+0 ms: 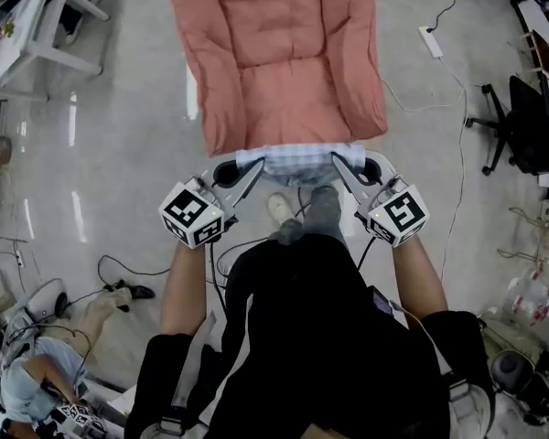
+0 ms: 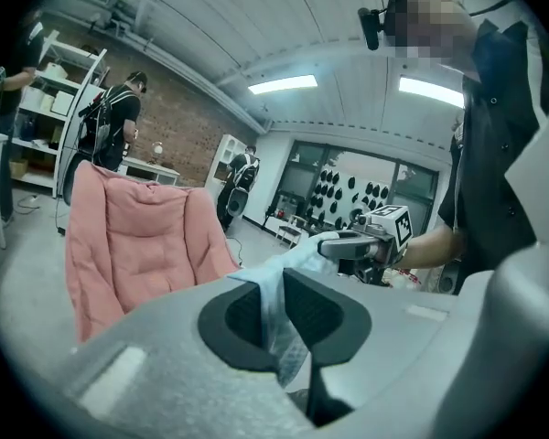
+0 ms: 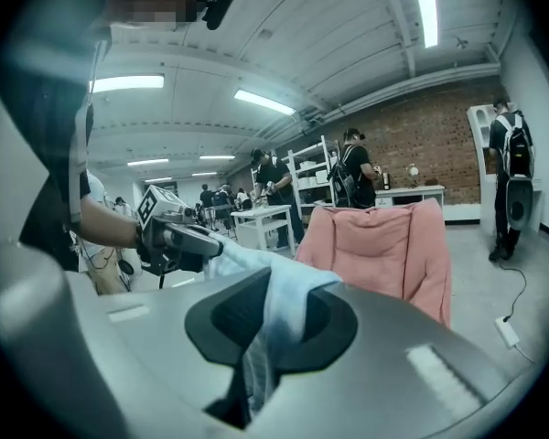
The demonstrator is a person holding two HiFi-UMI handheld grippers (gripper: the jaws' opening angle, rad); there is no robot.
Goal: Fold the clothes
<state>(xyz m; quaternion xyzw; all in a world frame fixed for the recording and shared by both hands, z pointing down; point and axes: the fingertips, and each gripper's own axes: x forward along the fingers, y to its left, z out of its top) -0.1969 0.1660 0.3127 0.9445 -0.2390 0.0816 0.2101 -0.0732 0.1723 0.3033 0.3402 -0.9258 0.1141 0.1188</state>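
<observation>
The left gripper and right gripper each had their fingers pinched on one end of the pale checked garment. It was held stretched between them in the air, by the near edge of the pink cushioned chair.

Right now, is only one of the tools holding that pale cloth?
No, the left tool and the right tool each clamp one end of the pale cloth, stretched between them.
</observation>
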